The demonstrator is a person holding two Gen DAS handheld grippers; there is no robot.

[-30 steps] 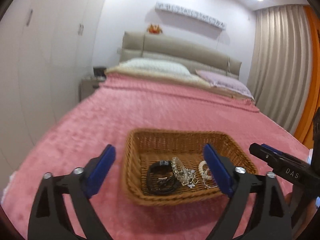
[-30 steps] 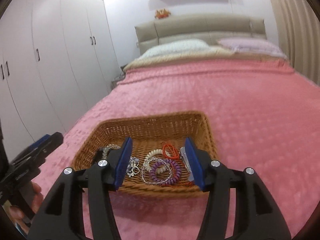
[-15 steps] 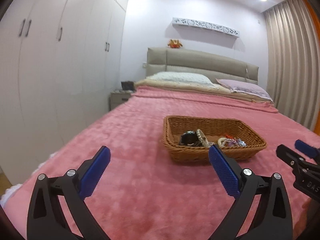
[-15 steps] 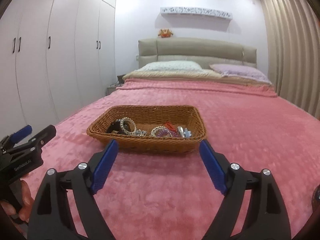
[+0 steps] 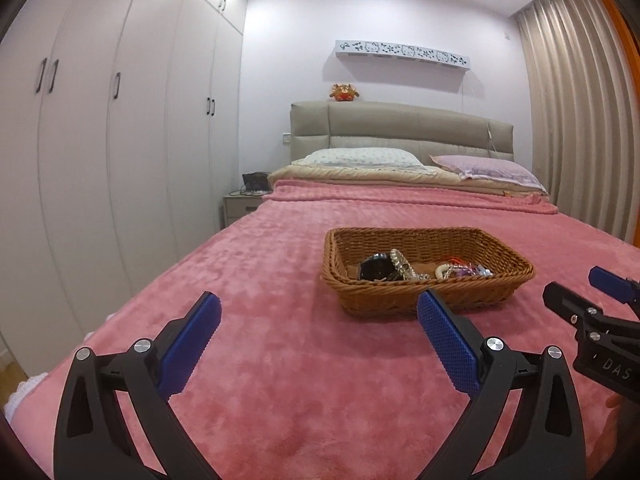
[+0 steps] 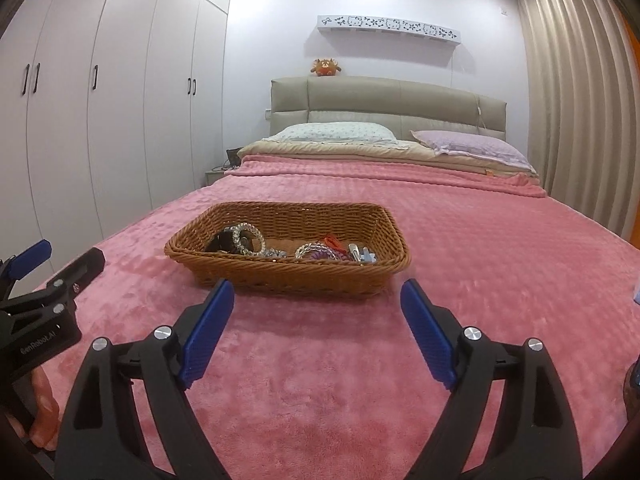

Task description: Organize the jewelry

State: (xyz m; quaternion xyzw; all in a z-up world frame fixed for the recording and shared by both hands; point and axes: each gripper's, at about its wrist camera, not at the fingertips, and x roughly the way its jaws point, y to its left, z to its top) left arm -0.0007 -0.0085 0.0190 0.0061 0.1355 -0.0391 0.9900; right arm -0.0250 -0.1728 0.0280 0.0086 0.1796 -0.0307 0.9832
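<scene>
- Both grippers have drawn back from above the wicker basket (image 5: pixel 428 276) since the earlier frames; it now sits well ahead on the pink blanket (image 5: pixel 280 360).
- Left wrist view: the left gripper (image 5: pixel 318 344) has its jaws wide apart, nothing between them. The jewelry (image 5: pixel 396 268) lies heaped inside the basket, a dark watch-like piece beside beaded bracelets. At the right edge is the right gripper's tip.
- Right wrist view: the right gripper (image 6: pixel 316 328) is spread and empty too, wider than a second ago. The pieces lie together in the basket; the retreat suggests the tidying is finished.
</scene>
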